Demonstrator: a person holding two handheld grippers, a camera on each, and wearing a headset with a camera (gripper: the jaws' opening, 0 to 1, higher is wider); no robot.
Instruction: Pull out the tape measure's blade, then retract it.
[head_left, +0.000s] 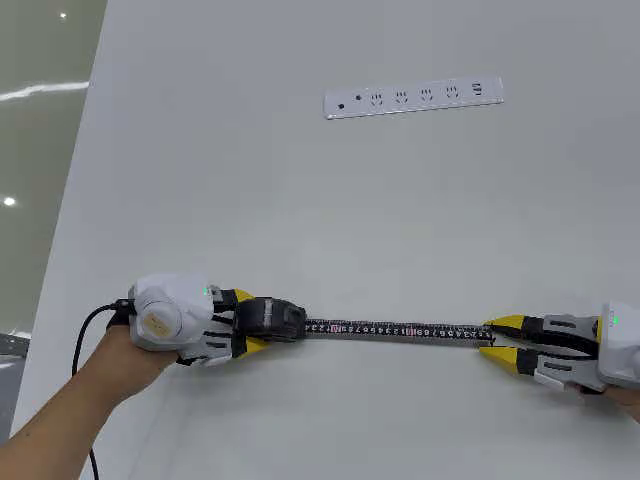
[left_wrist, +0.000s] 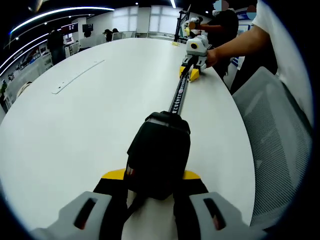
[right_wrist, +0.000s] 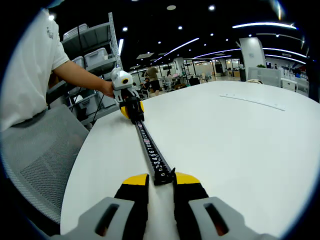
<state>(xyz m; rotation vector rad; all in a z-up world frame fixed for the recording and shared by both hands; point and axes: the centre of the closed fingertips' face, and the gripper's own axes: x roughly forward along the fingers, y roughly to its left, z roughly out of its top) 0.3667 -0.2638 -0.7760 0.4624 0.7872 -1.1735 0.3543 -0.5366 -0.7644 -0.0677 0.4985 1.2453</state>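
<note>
White tabletop (head_left: 300, 200) serves as the work surface. A long power strip (head_left: 413, 98) lies flat toward the upper right of the head view, well apart from the work.

At the lower left of the frame, the left gripper (head_left: 250, 320) has its jaws closed part-way onto the tape measure's case (left_wrist: 159, 155), clamping the black body from both sides. This hold anchors the case so that the pull on the blade does not drag it across the table.

At the lower right edge, the right gripper (head_left: 494, 338) has its yellow-tipped jaws almost closed and pinches the free end of the blade (head_left: 400, 329) at the end hook (right_wrist: 166, 176).

The blade runs straight between the two grippers across the lower part of the frame, printed scale facing up. Whether it touches the table cannot be told. The grippers are well apart and in line, which keeps the blade taut and free of kinks.

Judgement: extension appears complete or nearly so, and retraction is not yet begun. Retraction calls for the right gripper to travel toward the case under control, since a sudden release could let the blade whip back
</note>
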